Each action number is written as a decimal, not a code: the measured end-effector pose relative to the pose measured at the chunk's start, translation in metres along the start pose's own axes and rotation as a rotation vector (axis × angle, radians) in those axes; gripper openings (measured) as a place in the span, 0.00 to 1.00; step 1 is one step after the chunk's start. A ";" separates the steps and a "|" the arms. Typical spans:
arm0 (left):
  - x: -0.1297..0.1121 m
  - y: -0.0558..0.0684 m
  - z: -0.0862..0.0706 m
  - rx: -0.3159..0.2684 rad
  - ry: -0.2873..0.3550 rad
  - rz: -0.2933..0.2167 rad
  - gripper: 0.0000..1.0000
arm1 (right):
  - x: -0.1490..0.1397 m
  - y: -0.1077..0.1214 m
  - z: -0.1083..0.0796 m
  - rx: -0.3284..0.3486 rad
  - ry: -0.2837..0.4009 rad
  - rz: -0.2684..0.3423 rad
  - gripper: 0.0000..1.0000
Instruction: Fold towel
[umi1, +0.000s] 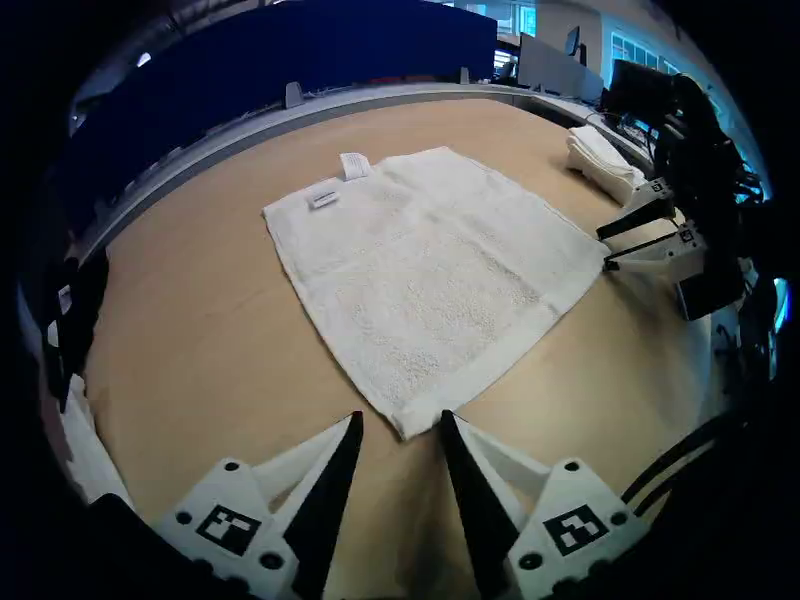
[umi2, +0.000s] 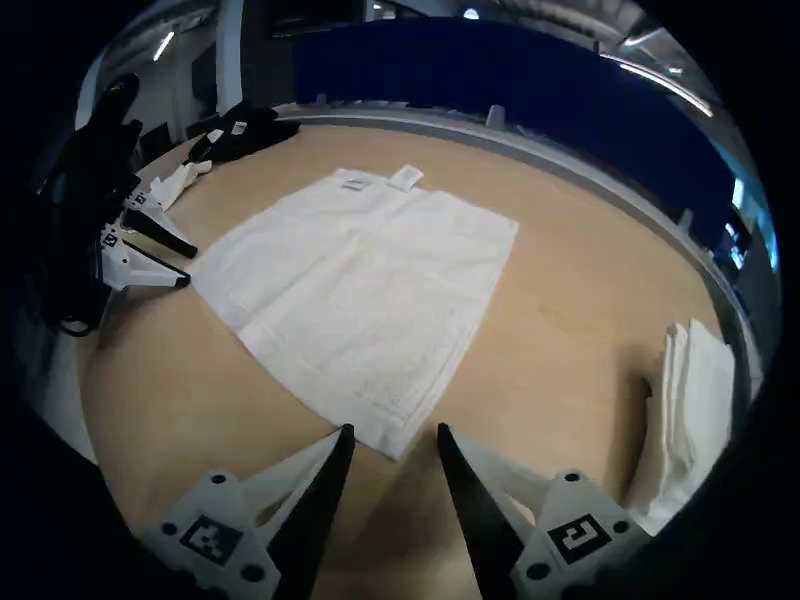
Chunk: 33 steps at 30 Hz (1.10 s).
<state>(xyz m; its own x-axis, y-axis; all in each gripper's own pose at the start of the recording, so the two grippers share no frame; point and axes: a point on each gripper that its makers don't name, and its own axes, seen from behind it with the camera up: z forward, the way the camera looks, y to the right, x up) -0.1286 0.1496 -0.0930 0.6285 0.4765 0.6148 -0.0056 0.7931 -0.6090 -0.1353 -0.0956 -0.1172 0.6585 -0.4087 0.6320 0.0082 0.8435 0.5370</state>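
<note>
Flat towel mid-desk. Both spread, empty: left hand-held gripper & right hand-held gripper, each w/ a near towel corner just ahead. Risk: jaws shove cloth fwd or nip only the hem, so corner slips, fold skews.

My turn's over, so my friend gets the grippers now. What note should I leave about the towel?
Left gripper: open, tips on either side of a towel corner, not gripping.
Right gripper: open, the same at the neighbouring corner.
The towel lies spread flat on the table, unfolded.
Done: nothing folded yet.
Left to do: grip both corners, probably carry them across to the far edge.
</note>
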 end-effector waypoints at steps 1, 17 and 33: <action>0.000 0.000 0.000 0.001 0.000 0.000 0.52 | 0.000 -0.001 0.000 0.004 0.000 0.003 0.59; 0.000 -0.003 -0.002 0.028 -0.007 -0.037 0.14 | 0.001 -0.004 0.002 0.026 0.007 0.022 0.18; 0.009 0.001 -0.015 0.013 0.006 -0.061 0.10 | 0.022 0.001 -0.014 0.026 0.032 0.034 0.16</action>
<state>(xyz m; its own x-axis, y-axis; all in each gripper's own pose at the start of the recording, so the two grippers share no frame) -0.1112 0.1490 -0.0961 0.6327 0.4252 0.6473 0.0222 0.8255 -0.5639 -0.1106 -0.0987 -0.1102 0.6818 -0.3686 0.6319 -0.0338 0.8470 0.5306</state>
